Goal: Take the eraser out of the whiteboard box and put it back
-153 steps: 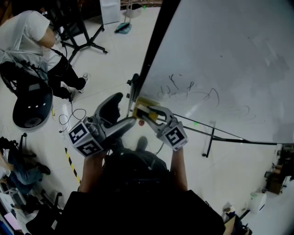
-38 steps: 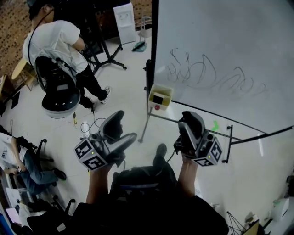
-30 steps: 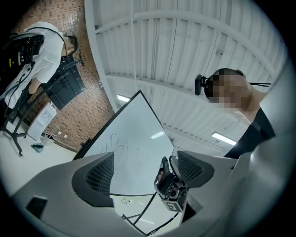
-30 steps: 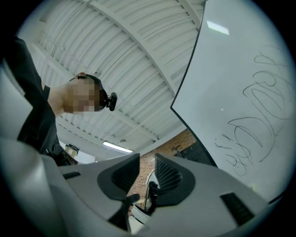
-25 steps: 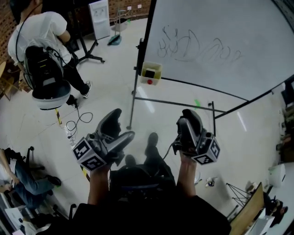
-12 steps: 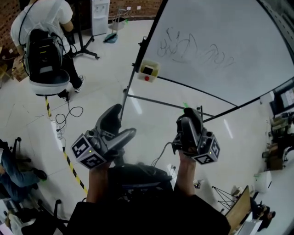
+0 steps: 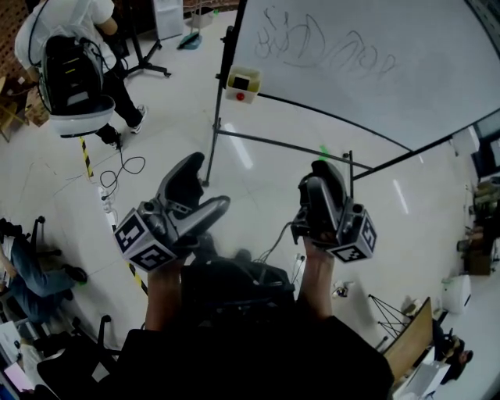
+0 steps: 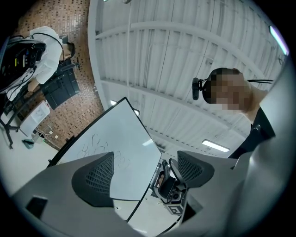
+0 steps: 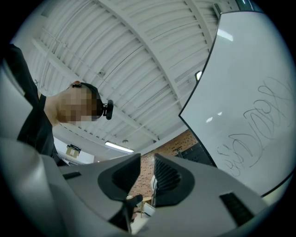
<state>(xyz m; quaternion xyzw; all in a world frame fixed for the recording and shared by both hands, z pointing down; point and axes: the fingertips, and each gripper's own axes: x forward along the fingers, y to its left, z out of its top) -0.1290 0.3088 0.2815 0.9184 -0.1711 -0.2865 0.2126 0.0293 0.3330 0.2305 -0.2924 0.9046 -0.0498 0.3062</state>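
The small yellowish whiteboard box (image 7: 242, 82) hangs at the left foot of the whiteboard (image 7: 375, 55), far above both grippers in the head view. A dark block, apparently the eraser (image 7: 241, 78), lies in it. My left gripper (image 7: 211, 181) is held over the floor with its jaws wide apart and empty. In the left gripper view that gripper (image 8: 147, 173) frames the whiteboard (image 8: 115, 143) and the right gripper (image 8: 169, 187). My right gripper (image 7: 320, 168) is beside it, well short of the board. In its own view the right gripper (image 9: 147, 178) shows a narrow empty gap.
The whiteboard's stand bars (image 7: 281, 144) cross the floor between me and the board. A person in a white shirt (image 7: 66, 23) bends over a black-and-white seat (image 7: 70, 86) at the upper left. Cables (image 7: 117, 180) and striped floor tape (image 7: 86, 164) lie at the left.
Both grippers have drawn back from the whiteboard; earlier the right one was at the box. Board and box have slid up and away in the head view. Jaw openings look unchanged.
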